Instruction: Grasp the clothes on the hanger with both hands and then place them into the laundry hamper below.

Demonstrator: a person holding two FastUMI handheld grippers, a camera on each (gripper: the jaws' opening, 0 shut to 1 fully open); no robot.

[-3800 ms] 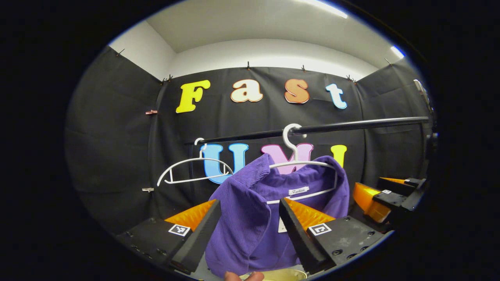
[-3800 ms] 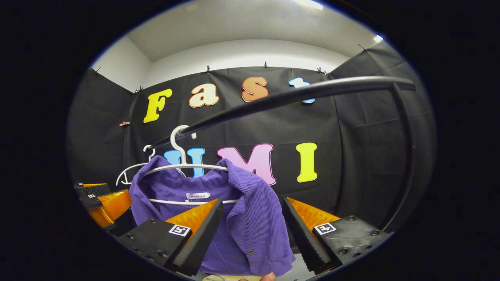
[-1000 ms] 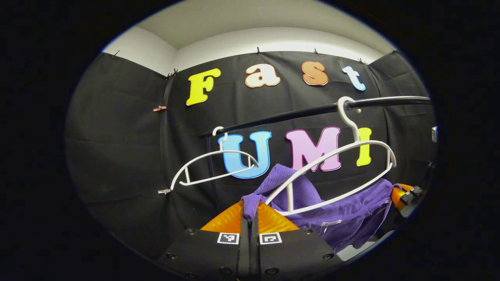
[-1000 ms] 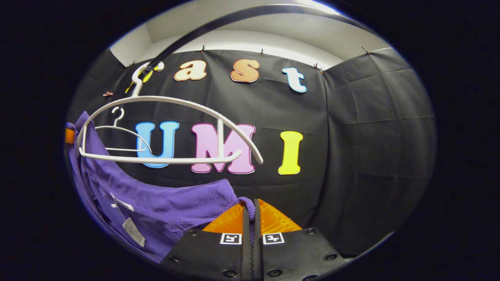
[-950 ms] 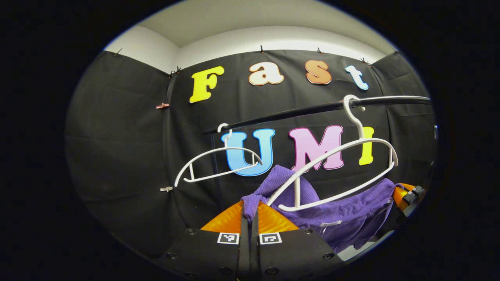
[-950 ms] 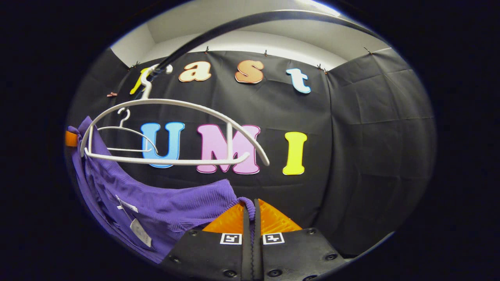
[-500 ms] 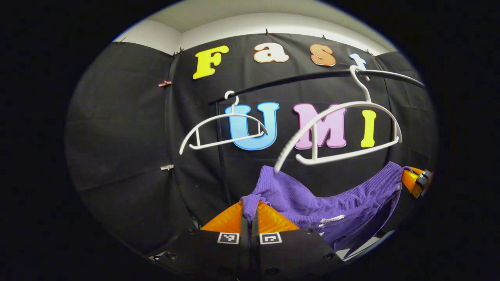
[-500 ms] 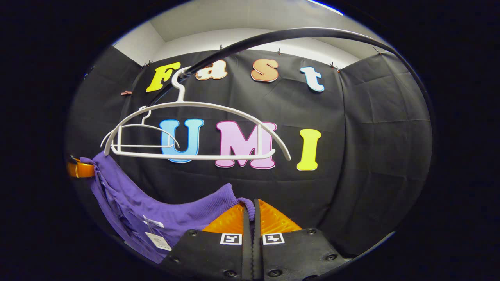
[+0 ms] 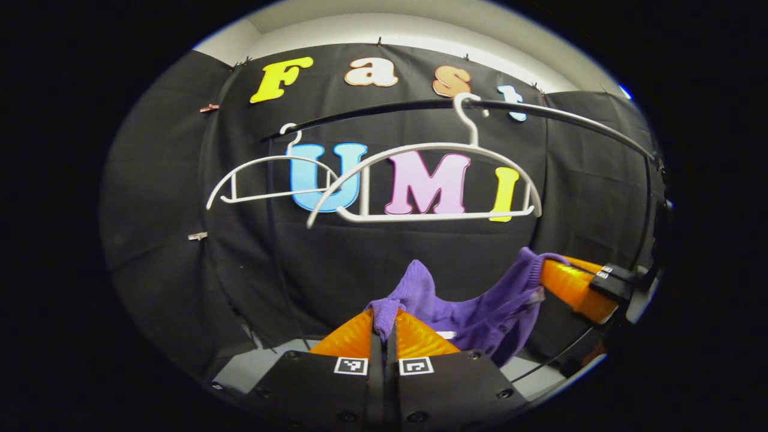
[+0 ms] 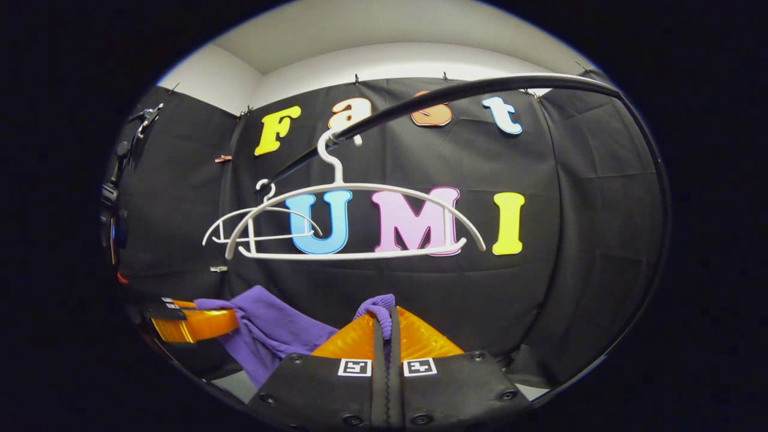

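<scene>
In the left gripper view I see my left gripper (image 9: 383,321) with its orange fingers pressed together on a fold of the purple garment (image 9: 474,312), no gap between them except the pinched cloth. The garment sags to the right from that pinch and rises to my right gripper (image 9: 561,277), which shows at the right of that view with its orange fingers touching the far end of the cloth. In the right gripper view my right gripper (image 10: 384,327) is likewise closed tight on a bunched edge of the purple garment (image 10: 270,330), and the cloth runs left and down to my left gripper (image 10: 207,321) at the left edge. The garment hangs between the two grippers, below and clear of the white hanger (image 9: 420,180), which is bare and hooked on the black rail (image 9: 558,117). A second bare white hanger (image 9: 264,180) hangs farther left on the same rail. In the right gripper view the near white hanger (image 10: 354,222) sits above the cloth, well apart from it.
</scene>
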